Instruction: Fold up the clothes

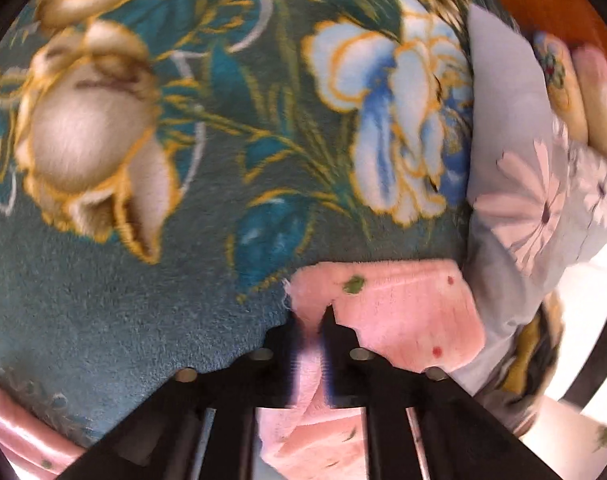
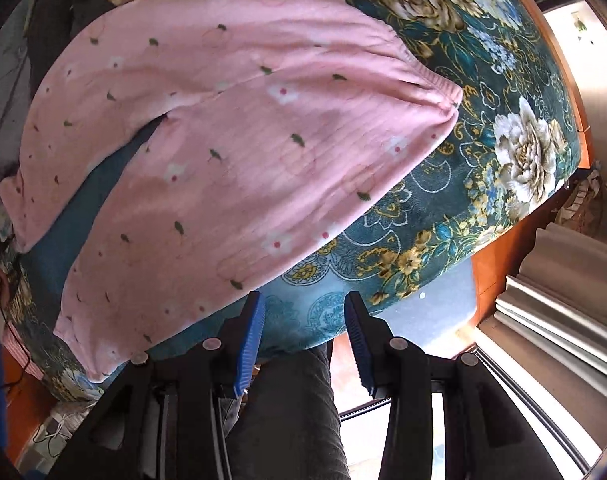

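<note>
Left tongs (image 1: 311,344) pinch fuzzy pink fleece garment (image 2: 223,140), green-leaf print, lying creased on plush teal floral blanket (image 2: 483,184); right tongs (image 2: 303,336) open, empty.

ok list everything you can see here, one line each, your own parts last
pink garment: one, pink with small flowers and green leaves, spread on the blanket; an edge is pinched in the left gripper
blanket: one, teal with cream and blue flowers, covers the bed
pillow: one, pale lilac with white daisies, at the blanket's right edge
bed frame: one, orange-brown wood, beside the blanket
left gripper: one, black, shut on the pink garment
right gripper: one, black with blue pads, open, nothing between, over the blanket's edge
</note>
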Available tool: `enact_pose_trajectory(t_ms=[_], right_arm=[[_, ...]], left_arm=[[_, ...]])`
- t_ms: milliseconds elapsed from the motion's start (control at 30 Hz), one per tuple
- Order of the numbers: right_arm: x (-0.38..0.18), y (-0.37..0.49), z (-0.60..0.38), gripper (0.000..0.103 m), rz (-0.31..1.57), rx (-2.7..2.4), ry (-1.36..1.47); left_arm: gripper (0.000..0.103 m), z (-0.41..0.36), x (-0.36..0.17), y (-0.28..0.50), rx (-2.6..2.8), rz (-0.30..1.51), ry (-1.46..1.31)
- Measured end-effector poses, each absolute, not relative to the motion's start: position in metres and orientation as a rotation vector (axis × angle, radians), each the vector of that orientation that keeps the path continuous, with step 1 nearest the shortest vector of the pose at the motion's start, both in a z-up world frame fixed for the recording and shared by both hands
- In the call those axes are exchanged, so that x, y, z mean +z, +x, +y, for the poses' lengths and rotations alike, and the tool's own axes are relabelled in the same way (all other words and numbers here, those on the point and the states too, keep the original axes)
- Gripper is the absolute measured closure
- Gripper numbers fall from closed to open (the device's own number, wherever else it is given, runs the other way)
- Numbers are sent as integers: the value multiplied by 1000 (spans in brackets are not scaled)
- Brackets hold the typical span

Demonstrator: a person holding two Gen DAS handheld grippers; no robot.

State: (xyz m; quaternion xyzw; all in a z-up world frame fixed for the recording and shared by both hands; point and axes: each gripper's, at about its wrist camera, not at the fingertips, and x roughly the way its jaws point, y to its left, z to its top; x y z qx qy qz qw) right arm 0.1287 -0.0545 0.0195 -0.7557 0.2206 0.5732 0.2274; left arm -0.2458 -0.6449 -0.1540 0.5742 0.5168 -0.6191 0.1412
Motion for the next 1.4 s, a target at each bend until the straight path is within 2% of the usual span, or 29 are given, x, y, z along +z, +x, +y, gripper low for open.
enact_pose_trajectory(t_ms=[100,200,300,433,600,733,767,800,900,1133,1267,1400], right_arm=[[14,119,-57,60,604,1581,-2101],[12,115,-58,60,608,1589,-2105],[10,112,-58,60,613,1596,-2109],[1,115,-60,60,625,1577,-2124],[8,117,-58,60,624,1613,-2104],[11,124,-47,60,683,1612,-2042],[11,127,-44,60,709,1612,-2022],[11,130,-42,60,736,1612,-2001],[2,144,-34,60,830,1606,-1956],[-43,187,-7,60,1126,1446,-1854],[-63,209,10,60,1210,1362,-1822],[-75,230,28,60,1264,1301,-1794]], left_arm=[[97,-639,-118,-255,-1985,1383,1635],[97,-650,-61,-243,-2238,1275,1457],[97,-665,-71,-233,-2195,1111,1502],[97,-676,-125,-221,-1943,1072,1668],[93,-680,-128,-216,-1893,1176,1664],[80,-685,-113,-205,-1892,1203,1672],[72,-687,-108,-199,-1892,1216,1658],[68,-690,-102,-187,-1887,1245,1638],[67,-699,-90,-137,-1867,1306,1619],[64,-722,-62,19,-1785,1249,1582],[61,-727,-68,100,-1669,1231,1583],[60,-713,-84,140,-1629,1268,1596]])
